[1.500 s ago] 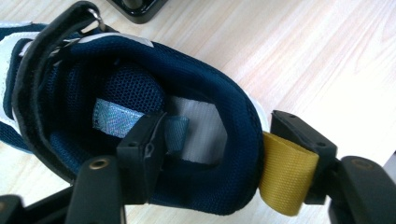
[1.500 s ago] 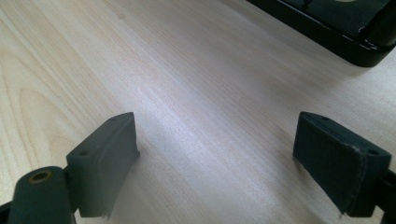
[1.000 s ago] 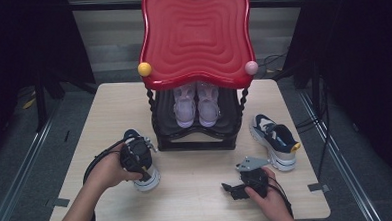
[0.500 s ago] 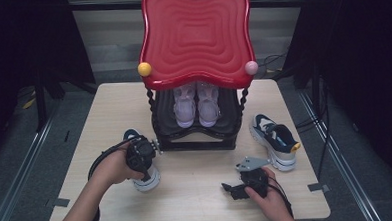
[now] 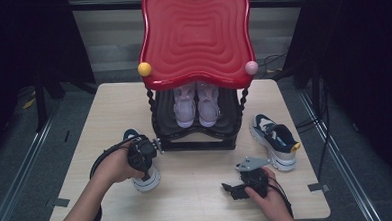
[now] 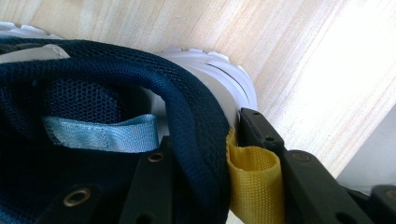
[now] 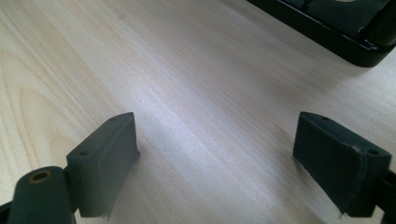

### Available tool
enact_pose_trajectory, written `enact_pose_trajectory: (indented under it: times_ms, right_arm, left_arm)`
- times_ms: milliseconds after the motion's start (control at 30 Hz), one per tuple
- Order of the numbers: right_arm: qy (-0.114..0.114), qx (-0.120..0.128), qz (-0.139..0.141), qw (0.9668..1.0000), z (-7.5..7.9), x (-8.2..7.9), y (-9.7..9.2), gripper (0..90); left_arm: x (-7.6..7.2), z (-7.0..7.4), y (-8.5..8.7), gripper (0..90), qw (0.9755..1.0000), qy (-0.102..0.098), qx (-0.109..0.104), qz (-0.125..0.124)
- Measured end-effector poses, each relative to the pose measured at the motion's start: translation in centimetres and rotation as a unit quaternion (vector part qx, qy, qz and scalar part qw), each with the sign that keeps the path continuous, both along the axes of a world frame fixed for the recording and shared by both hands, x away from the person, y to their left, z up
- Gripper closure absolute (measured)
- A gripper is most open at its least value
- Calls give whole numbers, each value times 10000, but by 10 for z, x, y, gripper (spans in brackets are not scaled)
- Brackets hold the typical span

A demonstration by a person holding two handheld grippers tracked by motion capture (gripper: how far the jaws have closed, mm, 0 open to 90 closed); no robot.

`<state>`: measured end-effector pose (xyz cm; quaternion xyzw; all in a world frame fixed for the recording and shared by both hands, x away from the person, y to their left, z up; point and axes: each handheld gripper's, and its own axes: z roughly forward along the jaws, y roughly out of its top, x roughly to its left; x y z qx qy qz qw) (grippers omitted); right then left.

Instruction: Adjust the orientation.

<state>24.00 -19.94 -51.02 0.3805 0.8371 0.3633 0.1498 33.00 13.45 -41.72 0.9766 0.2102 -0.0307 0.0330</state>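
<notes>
A: Where's the navy sneaker [image 5: 146, 178]?

B: On the worktop [image 5: 197, 190], just left of the black shoe rack [image 5: 195, 140]. The left gripper [image 6: 201, 186] has just been closing its fingers [image 6: 154, 186] over the padded heel collar, beside the yellow pull loop [image 6: 252, 177].

A: Good spot?

B: Probably. It looks light, and the collar squashes, so grip deep. The right gripper [image 7: 215, 163] rests with its fingers spread wide, holding nothing.

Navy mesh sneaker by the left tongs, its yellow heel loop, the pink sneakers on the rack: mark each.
Navy mesh sneaker with white sole [image 6: 196, 116], left gripper view, padded collar.
Yellow woven heel loop [image 6: 252, 182], left gripper view, loop's front face.
Pair of pink sneakers [image 5: 196, 106], high view, inner edge of the left shoe.
</notes>
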Motion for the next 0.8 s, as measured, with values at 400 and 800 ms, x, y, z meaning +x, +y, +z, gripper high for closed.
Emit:
enact_pose_trajectory:
  times_ms: [400, 800]
  right_arm:
    - [0, 0, 0, 10000, 0, 0, 0, 131]
    - [0, 6, -6, 10000, 0, 0, 0, 131]
  left_arm:
    - [-1, 8, 3, 708, 9999, -74, -70, 68]
    - [0, 24, 6, 746, 10000, -1, 3, 97]
